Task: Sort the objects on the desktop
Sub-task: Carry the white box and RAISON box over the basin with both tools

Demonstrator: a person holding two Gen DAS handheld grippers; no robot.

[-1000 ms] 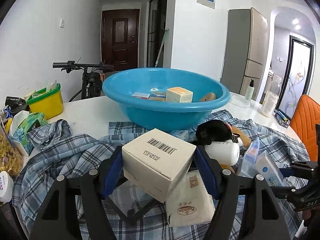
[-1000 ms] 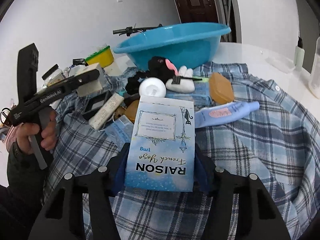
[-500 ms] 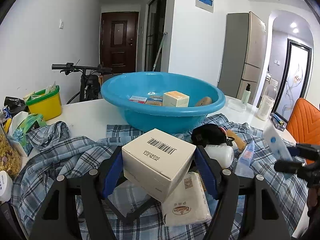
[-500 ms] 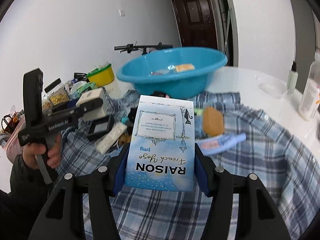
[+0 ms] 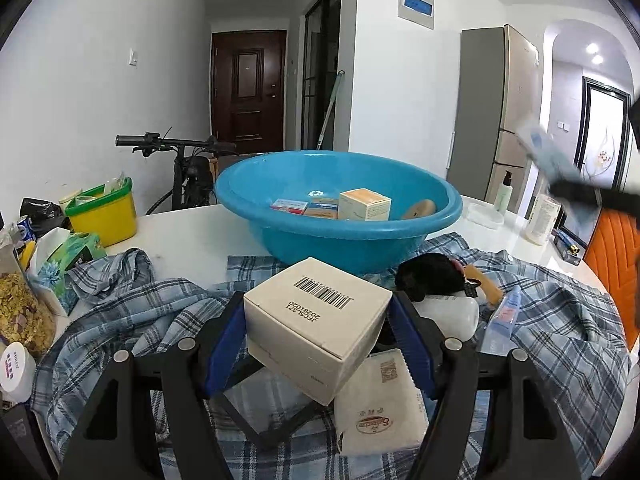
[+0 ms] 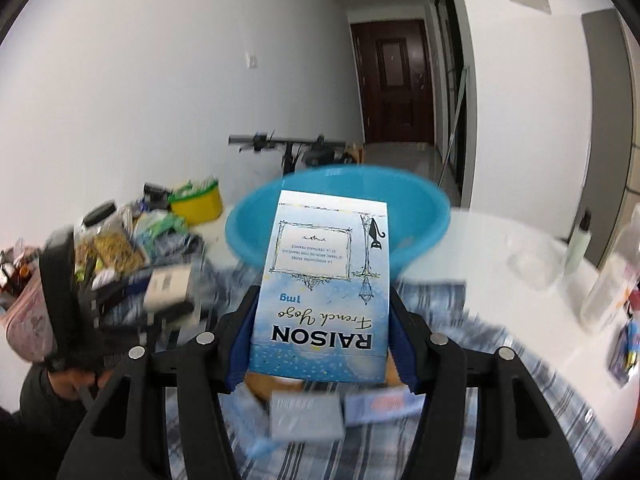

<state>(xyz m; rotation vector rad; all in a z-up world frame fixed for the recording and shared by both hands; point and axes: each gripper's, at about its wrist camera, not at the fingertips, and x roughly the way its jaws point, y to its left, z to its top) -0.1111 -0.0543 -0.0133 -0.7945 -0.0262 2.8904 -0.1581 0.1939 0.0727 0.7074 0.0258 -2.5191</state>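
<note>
Nearest to us, our right tool (image 6: 320,320) is clamped on the blue RAISON box (image 6: 324,280), and since a second ago it has lifted this box from low over the checked cloth (image 6: 460,420) up to the level of the blue basin (image 6: 424,216), so the box now covers the middle of the basin in the right wrist view. We judge that this box is on its way to the basin and a drop is the next step. Our left tool (image 5: 320,332) has not moved; it is closed on the white barcode box (image 5: 316,320), held above the cloth just before the basin. The basin already holds some small boxes (image 5: 364,204). The right wrist view is blurred, so the things under the box are hard to name, and in the left wrist view the right tool is only a smear at the right edge.
</note>
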